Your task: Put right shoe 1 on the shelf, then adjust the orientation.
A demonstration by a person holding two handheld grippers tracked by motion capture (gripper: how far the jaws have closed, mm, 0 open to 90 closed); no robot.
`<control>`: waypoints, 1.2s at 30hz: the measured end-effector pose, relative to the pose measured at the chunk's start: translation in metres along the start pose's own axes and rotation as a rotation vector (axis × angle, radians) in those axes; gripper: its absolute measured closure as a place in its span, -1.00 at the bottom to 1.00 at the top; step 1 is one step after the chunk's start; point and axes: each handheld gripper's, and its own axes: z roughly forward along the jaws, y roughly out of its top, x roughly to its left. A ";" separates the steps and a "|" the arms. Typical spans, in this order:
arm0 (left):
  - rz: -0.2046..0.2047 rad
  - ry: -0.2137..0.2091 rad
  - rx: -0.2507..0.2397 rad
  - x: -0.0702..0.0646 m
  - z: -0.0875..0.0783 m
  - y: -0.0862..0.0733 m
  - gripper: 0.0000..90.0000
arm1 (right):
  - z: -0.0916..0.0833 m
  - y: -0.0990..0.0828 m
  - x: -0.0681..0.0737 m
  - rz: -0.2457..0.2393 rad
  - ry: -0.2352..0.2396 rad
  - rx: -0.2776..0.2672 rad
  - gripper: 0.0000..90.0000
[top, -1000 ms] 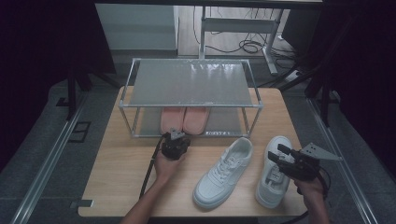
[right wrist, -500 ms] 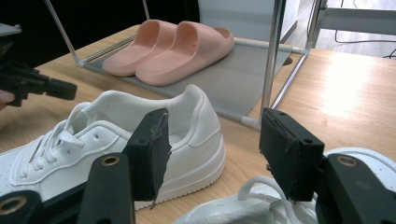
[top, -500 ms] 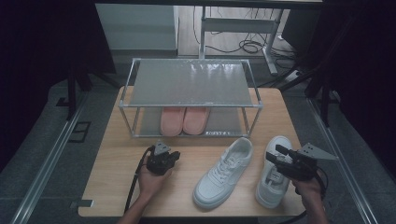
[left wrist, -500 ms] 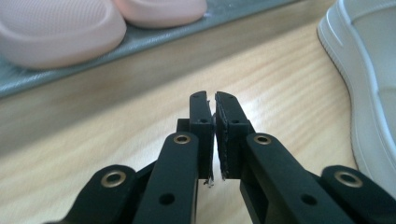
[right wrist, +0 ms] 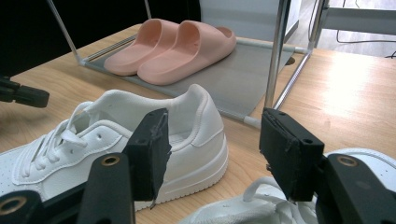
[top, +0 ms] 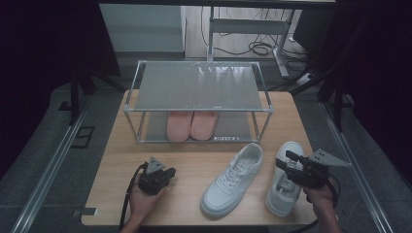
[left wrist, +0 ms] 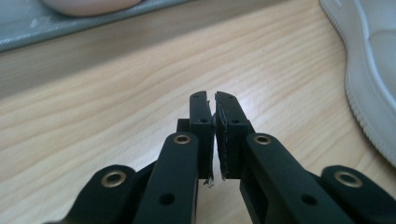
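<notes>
Standing by the table (top: pixel 194 160), I see the left gripper (top: pixel 167 174) resting low over bare wood at about seven o'clock on the tabletop, cradled in the person's left hand (top: pixel 141 201). In the left gripper view, its jaws stand almost together, a thin slit between the pads with nothing in it; the left gripper (left wrist: pixel 214 109) points across plain wood, with the sole edge of a white sneaker (left wrist: pixel 369 88) off at three o'clock and a pink slipper toe (left wrist: pixel 88 5) at eleven o'clock.

The right gripper (top: pixel 286 162) hangs at about four o'clock on the table, directly above the right-hand white sneaker (top: pixel 282 194), gripped by the right hand (top: pixel 320 199). In the right gripper view, the right gripper (right wrist: pixel 215 154) has its jaws spread wide, the pads well apart and pressing on nothing; the laces of that sneaker (right wrist: pixel 252 200) lie just below them, at six o'clock.

The other white sneaker (top: pixel 233 179) lies near the table's centre, its toe towards seven o'clock and its heel towards one o'clock, just beside its partner and apart from both grippers. In the right gripper view its heel (right wrist: pixel 187 116) stands beyond the left pad.

At twelve o'clock sits a two-tier metal rack (top: pixel 199 87). A pair of pink slippers (top: pixel 192 125) lies side by side on its lower shelf, touching each other.
</notes>
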 end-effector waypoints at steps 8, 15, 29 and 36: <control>-0.031 0.028 0.005 0.016 -0.019 -0.017 0.72 | -0.002 0.001 -0.001 0.003 -0.002 -0.006 -0.05; -0.037 0.035 0.007 0.025 -0.025 -0.016 0.14 | -0.002 0.001 0.000 0.000 -0.001 -0.004 -0.05; -0.034 0.030 0.004 0.026 -0.025 -0.017 -0.11 | -0.002 0.004 0.009 -0.026 0.027 0.012 0.05; -0.053 0.016 -0.009 0.025 -0.025 -0.015 -0.14 | -0.004 0.006 0.025 -0.071 0.078 0.025 0.39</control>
